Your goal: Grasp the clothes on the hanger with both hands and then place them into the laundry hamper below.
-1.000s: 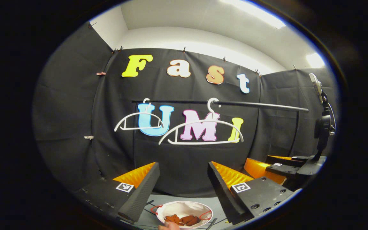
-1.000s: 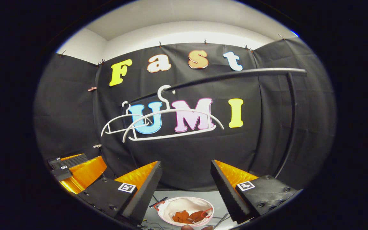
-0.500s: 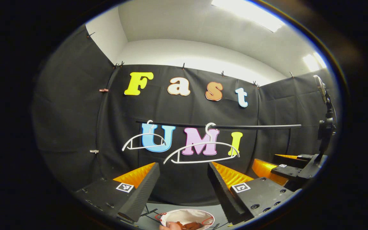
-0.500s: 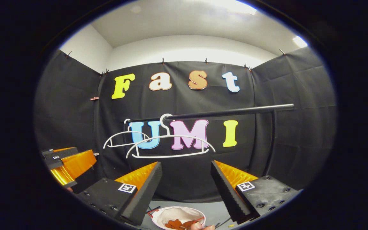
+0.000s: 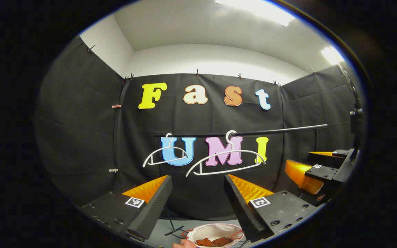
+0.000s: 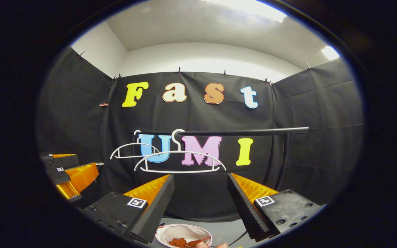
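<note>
Both tongs have tipped up since a second ago, so the rail (image 5: 243,132) now sits lower in each view and more white ceiling shows.

Black cloth covers the walls, and the floor (image 6: 219,232) under the rail is grey. Two white hangers (image 5: 225,162) hang bare on the rail. Right below the rail stands the laundry hamper (image 5: 215,230), white inside, with the brown clothes (image 5: 215,241) lying in it.

Small square black-and-white tags sit on the tongs; they have no words to read.

The left tongs (image 5: 197,193) point at the rail, spread wide and holding nothing. The right tongs (image 6: 200,193) do the same. In the left gripper view the right tongs are off to the right of the rail.
</note>
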